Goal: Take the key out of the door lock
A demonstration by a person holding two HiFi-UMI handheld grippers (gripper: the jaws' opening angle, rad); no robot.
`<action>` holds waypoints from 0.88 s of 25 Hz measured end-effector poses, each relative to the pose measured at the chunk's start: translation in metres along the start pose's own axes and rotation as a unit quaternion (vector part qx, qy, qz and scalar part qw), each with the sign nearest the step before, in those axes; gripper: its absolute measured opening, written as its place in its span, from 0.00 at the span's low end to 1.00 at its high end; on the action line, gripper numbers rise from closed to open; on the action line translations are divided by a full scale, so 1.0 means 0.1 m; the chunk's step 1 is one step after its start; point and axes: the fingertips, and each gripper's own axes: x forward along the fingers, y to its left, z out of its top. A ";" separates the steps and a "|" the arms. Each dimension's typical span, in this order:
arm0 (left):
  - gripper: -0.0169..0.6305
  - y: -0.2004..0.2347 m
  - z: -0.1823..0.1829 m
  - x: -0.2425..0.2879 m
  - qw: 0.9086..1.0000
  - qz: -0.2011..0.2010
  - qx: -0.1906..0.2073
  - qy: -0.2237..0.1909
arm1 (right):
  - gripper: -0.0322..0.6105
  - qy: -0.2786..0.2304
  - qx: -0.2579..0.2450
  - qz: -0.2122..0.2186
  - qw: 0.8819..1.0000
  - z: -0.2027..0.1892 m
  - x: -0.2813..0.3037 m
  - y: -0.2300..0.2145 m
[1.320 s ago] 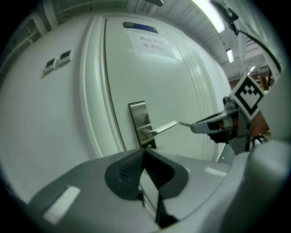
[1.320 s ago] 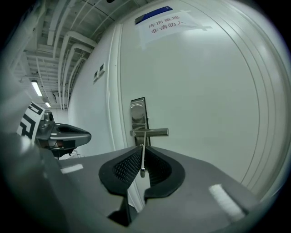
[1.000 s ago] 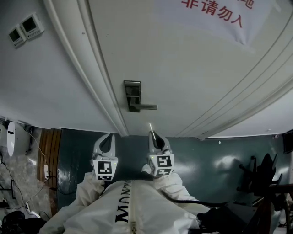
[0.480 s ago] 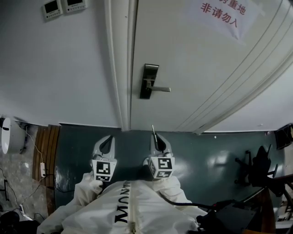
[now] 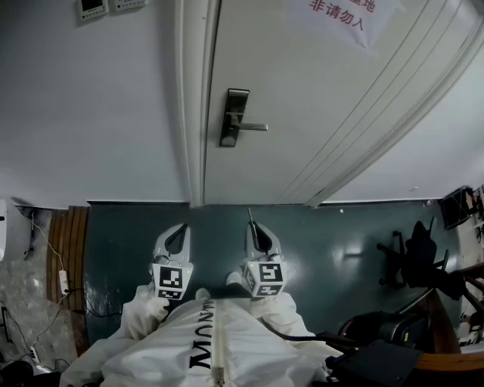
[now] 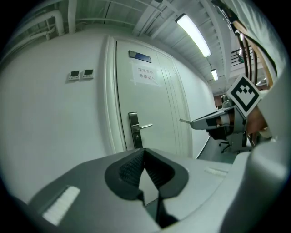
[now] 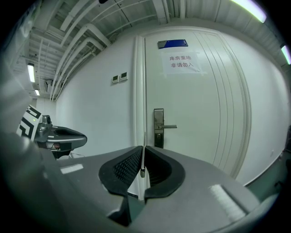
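The right claw (image 7: pixel 142 154) is pressed shut on the key (image 7: pixel 142 160), whose thin metal blade is pinched edge-on between the ribbed pads (image 7: pixel 126 166). In the head view the blade is seen projecting from this claw toward 12 o'clock. It is clear of the door lock (image 5: pixel 233 117) and well apart from it. The lock is found at roughly 12 o'clock from the right claw, and its lever handle (image 5: pixel 254 127) is pointed toward 3 o'clock.

The left claw (image 5: pixel 178 234) is held near the right one, at its 9 o'clock. Its jaws are pressed together at the tips and nothing is gripped between them. From it the lock is seen at 1 o'clock.

A paper notice (image 5: pixel 340 15) is fixed high on the white door (image 5: pixel 302 98). Two small wall panels (image 5: pixel 92 7) are mounted at 10 o'clock from the lock. A dark green floor (image 5: pixel 340 242) is seen beneath both claws.
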 end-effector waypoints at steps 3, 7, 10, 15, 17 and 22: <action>0.03 -0.12 0.06 -0.03 1.000 0.001 0.003 -0.005 | 0.08 0.000 -0.001 0.003 1.000 0.00 -0.09 -0.04; 0.03 -0.19 0.08 -0.08 1.000 0.011 0.003 0.000 | 0.08 -0.005 -0.004 0.013 1.000 0.04 -0.15 -0.07; 0.03 -0.25 0.15 -0.07 1.000 0.020 0.006 0.000 | 0.08 -0.003 -0.003 0.023 1.000 0.02 -0.19 -0.15; 0.03 -0.43 0.22 -0.05 1.000 0.023 0.013 0.001 | 0.08 -0.014 0.007 0.027 1.000 0.03 -0.25 -0.31; 0.03 -0.48 0.24 -0.03 1.000 0.019 0.018 0.001 | 0.08 -0.019 0.006 0.028 0.999 0.05 -0.27 -0.33; 0.03 -0.59 0.33 0.01 1.000 0.016 0.024 -0.004 | 0.08 -0.020 0.010 0.024 0.999 0.04 -0.35 -0.45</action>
